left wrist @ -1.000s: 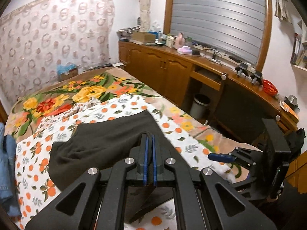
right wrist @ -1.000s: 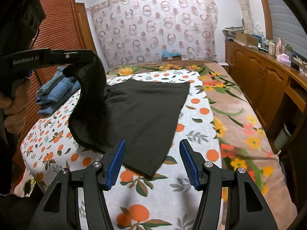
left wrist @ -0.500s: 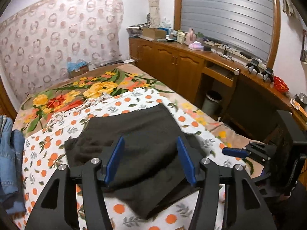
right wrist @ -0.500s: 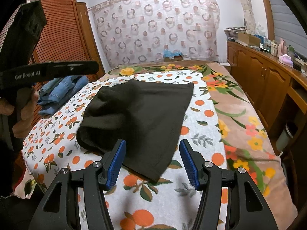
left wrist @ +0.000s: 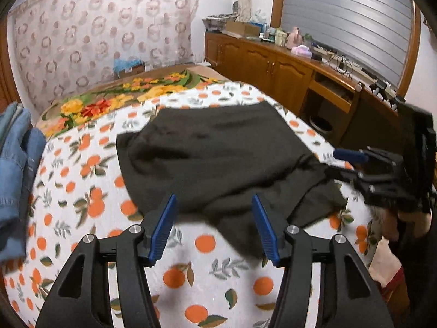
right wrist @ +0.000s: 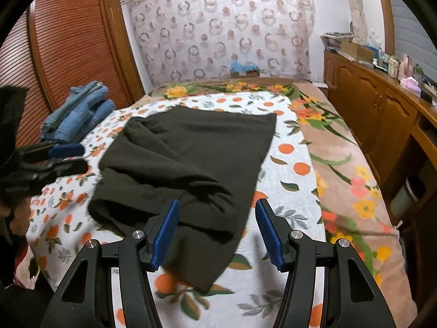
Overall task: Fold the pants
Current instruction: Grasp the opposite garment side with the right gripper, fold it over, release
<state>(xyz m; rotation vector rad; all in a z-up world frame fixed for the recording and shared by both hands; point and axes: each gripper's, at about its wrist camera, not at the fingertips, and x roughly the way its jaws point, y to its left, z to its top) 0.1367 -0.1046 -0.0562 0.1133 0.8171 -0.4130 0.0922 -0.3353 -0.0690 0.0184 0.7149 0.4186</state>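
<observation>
The dark pants (left wrist: pixel 218 158) lie folded over on the orange-print bedspread (left wrist: pixel 82 180), and they also show in the right wrist view (right wrist: pixel 185 164). My left gripper (left wrist: pixel 214 229) is open and empty, just above the pants' near edge. My right gripper (right wrist: pixel 217 232) is open and empty over the pants' near corner. The right gripper also shows at the right of the left wrist view (left wrist: pixel 352 161), beside the pants. The left gripper shows at the left of the right wrist view (right wrist: pixel 68 155).
Folded blue jeans (right wrist: pixel 79 112) lie at the bed's left side, also in the left wrist view (left wrist: pixel 16 169). A wooden cabinet (right wrist: pixel 382 114) with clutter on top runs along the right. A slatted wardrobe (right wrist: pixel 54 54) stands at the left.
My left gripper opened and let go of the pants' leg, which dropped folded over the rest. Both grippers have come lower and closer to the pants.
</observation>
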